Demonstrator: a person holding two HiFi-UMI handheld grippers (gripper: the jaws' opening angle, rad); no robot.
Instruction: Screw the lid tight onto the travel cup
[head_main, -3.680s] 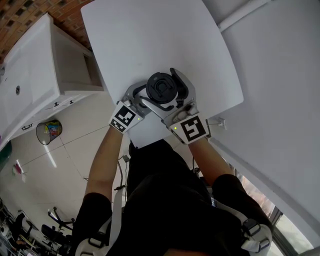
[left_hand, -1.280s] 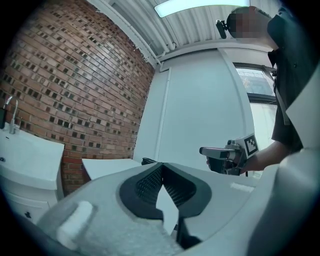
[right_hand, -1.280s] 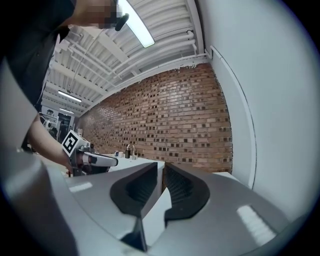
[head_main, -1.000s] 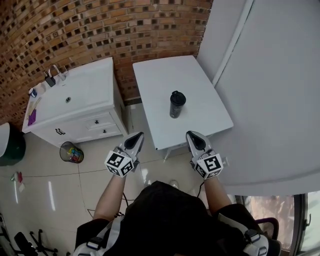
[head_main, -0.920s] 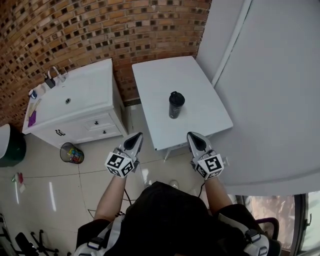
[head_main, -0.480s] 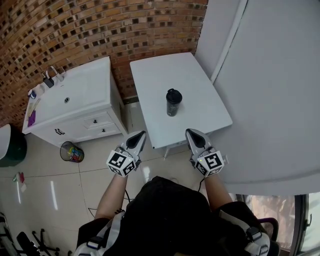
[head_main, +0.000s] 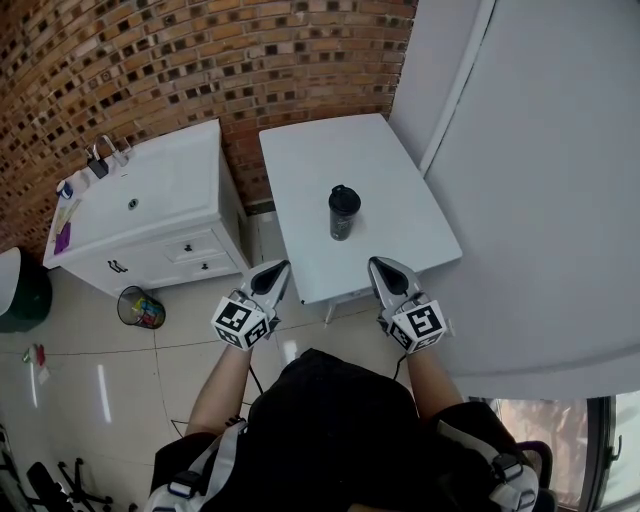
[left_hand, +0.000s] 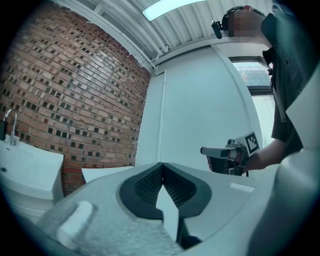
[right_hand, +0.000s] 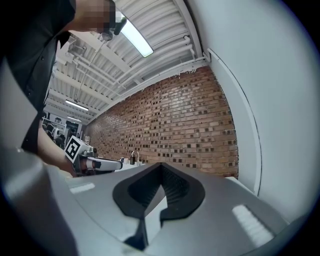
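A dark travel cup (head_main: 343, 212) with a black lid (head_main: 344, 195) on top stands upright near the middle of the white table (head_main: 390, 175). Both grippers are held off the table's near edge, well short of the cup. My left gripper (head_main: 276, 270) is shut with nothing in it, left of the table's near corner. My right gripper (head_main: 383, 268) is shut and empty too, at the near edge. In the left gripper view the jaws (left_hand: 161, 172) meet, and the right gripper (left_hand: 220, 151) shows beyond. The right gripper view shows shut jaws (right_hand: 161, 172) and the left gripper (right_hand: 102, 162).
A white vanity cabinet (head_main: 150, 200) with a tap stands left of the table against the brick wall (head_main: 200, 60). A small bin (head_main: 135, 305) sits on the tiled floor below it. A white wall panel (head_main: 540, 180) runs along the table's right side.
The cup has shifted slightly left and up in the head view as the head moved. The left gripper drifted a little; both stay shut and away from the cup.
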